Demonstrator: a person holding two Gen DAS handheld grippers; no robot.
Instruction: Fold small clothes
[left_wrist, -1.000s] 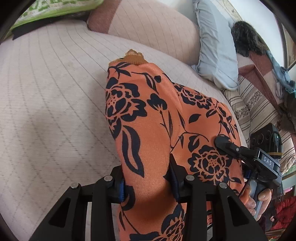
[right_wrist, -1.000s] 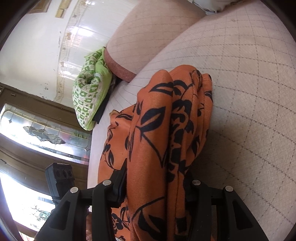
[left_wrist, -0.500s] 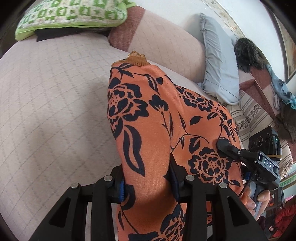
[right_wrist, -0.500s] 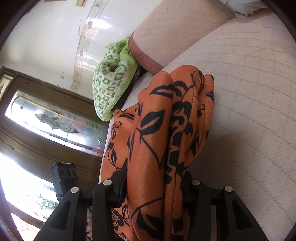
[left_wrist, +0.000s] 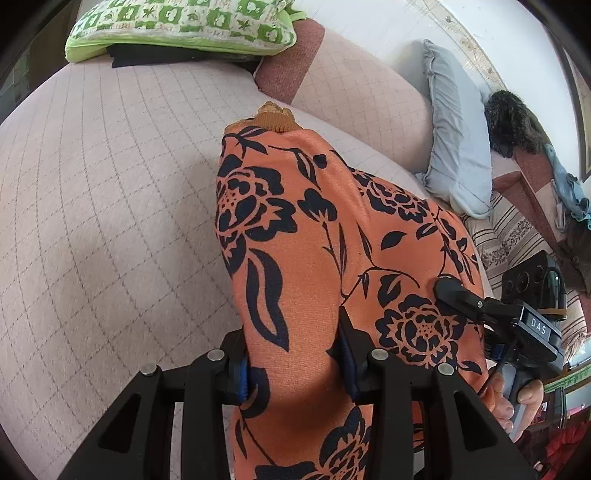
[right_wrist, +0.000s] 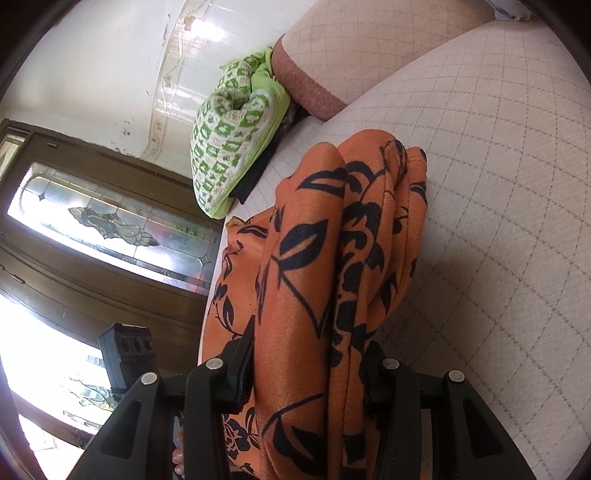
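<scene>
An orange garment with a dark floral print (left_wrist: 332, 236) is stretched above a pale quilted sofa seat (left_wrist: 110, 221). My left gripper (left_wrist: 295, 362) is shut on one bunched end of it, cloth filling the space between its pads. A mustard ribbed cuff (left_wrist: 275, 120) pokes out at the far end. My right gripper (right_wrist: 310, 365) is shut on the other bunched end of the garment (right_wrist: 332, 240), which hangs in thick folds. In the left wrist view the right gripper (left_wrist: 454, 291) bites the cloth at the right, a hand (left_wrist: 517, 402) on its handle.
A green-and-white patterned pillow (left_wrist: 184, 26) lies at the sofa's far end, on dark cloth. A grey pillow (left_wrist: 458, 136) leans against the backrest, with a striped cushion (left_wrist: 517, 236) and a dark furry item (left_wrist: 513, 122) beyond. A wooden door with leaded glass (right_wrist: 92, 221) stands past the sofa's edge.
Both grippers keep their hold on the garment. The right gripper has swung sideways, bringing more of the door and green pillow into view. The left view has tilted up slightly toward the pillow.
</scene>
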